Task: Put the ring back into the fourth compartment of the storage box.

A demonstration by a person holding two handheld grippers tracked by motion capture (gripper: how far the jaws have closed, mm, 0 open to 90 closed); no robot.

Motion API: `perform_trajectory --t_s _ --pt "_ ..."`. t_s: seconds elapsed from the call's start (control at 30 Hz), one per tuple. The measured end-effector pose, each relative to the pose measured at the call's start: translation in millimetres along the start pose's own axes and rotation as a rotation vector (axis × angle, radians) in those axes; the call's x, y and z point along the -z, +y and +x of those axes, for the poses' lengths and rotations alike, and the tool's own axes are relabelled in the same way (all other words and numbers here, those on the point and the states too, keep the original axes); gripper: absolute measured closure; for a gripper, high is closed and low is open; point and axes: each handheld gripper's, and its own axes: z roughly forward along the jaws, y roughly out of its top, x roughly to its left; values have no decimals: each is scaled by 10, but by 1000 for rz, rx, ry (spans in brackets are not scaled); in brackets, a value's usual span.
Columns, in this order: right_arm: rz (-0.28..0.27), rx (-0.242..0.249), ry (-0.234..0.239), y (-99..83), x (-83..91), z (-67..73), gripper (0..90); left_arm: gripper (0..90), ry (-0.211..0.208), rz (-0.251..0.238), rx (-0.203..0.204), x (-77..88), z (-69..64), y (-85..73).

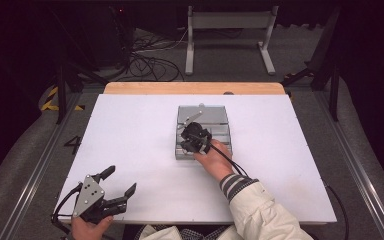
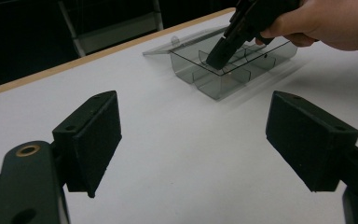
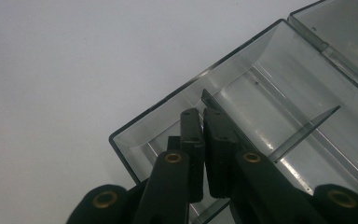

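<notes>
The left gripper rests at the white table's near left corner, jaws spread wide on nothing. One smoky clear plastic compartment box, lid open, sits mid-table toward the far edge. The right gripper dips into it, jaws pressed together beside a divider.

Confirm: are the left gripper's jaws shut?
No. In the left gripper view the left gripper has its two black jaws wide apart over the bare white table, nothing between them.

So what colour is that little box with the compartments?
Clear smoky grey box, best seen in the right gripper view.
</notes>
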Motion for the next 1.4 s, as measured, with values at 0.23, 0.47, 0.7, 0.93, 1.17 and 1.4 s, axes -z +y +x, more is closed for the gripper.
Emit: perform_trajectory --t_s 0.23,0.47,0.7,0.93,1.17,1.4 --pt "10 3 0 1 -33 10 876 187 0 1 -1 -1 0 0" --pt "16 5 -4 1 -60 15 873 187 0 1 -1 0 1 0" --pt "20 2 -16 -1 -83 10 870 187 -1 1 -1 0 1 -1" --pt "26 3 -17 -6 -96 0 854 187 -2 1 -1 0 1 -1" --pt "14 4 -20 -4 -78 0 799 187 -2 2 -1 3 2 -1" --pt "-16 0 -10 -1 7 -15 700 187 -1 2 -1 4 2 -1"
